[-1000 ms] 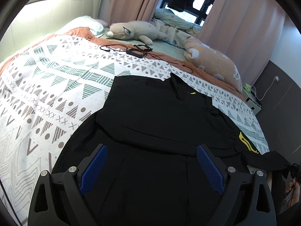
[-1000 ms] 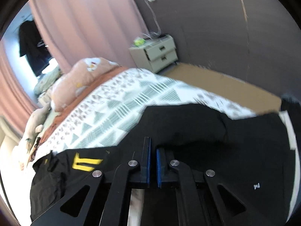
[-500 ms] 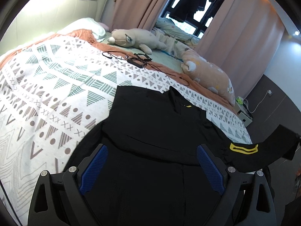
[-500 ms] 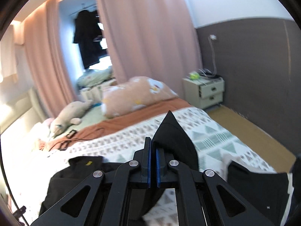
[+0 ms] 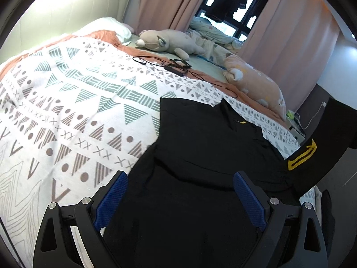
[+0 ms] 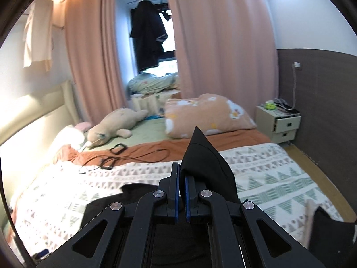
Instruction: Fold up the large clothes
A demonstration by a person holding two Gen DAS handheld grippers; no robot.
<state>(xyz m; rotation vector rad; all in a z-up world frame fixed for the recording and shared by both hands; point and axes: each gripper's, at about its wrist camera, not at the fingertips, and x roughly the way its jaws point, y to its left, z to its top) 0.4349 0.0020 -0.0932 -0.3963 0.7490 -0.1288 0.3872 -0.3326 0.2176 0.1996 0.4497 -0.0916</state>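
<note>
Black garment (image 5: 207, 147) lay spread on the bed (image 5: 73, 111) toward its right edge. Your right claw (image 6: 182, 178) was clenched on the sleeve (image 6: 207, 167), lifted off the bed; left claw (image 5: 180, 197) hung released over the hem. Best bet: carry the sleeve straight across the chest, keep it taut, lay it flat before releasing

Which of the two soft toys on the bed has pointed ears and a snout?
The long beige animal-shaped plush near the headboard; the peach patterned cushion beside it is a plain rounded bolster.
</note>
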